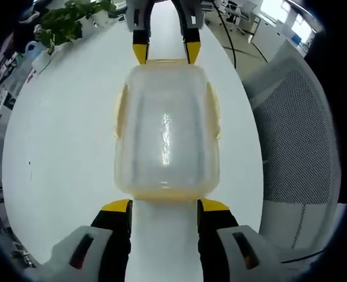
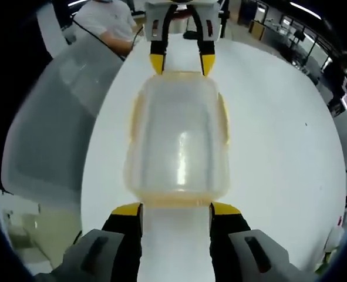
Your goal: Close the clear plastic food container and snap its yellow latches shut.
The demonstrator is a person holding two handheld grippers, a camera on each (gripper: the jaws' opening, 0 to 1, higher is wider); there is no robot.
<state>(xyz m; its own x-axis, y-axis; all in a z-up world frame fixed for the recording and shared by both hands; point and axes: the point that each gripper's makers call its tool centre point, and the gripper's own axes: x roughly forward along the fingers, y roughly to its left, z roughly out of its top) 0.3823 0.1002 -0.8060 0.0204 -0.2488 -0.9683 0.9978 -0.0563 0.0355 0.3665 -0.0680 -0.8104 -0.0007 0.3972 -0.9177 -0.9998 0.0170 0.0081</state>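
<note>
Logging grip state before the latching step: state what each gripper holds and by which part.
Nothing is held. The left gripper and right gripper are open at opposite ends of the clear container, their yellow tips beside its end latches, not clamped on them.

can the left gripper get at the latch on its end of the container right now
Probably yes. The left gripper is open, its yellow-tipped jaws right at the near end of the clear container on the white table, with nothing between them. The right gripper sits at the far end, out of the way.
</note>
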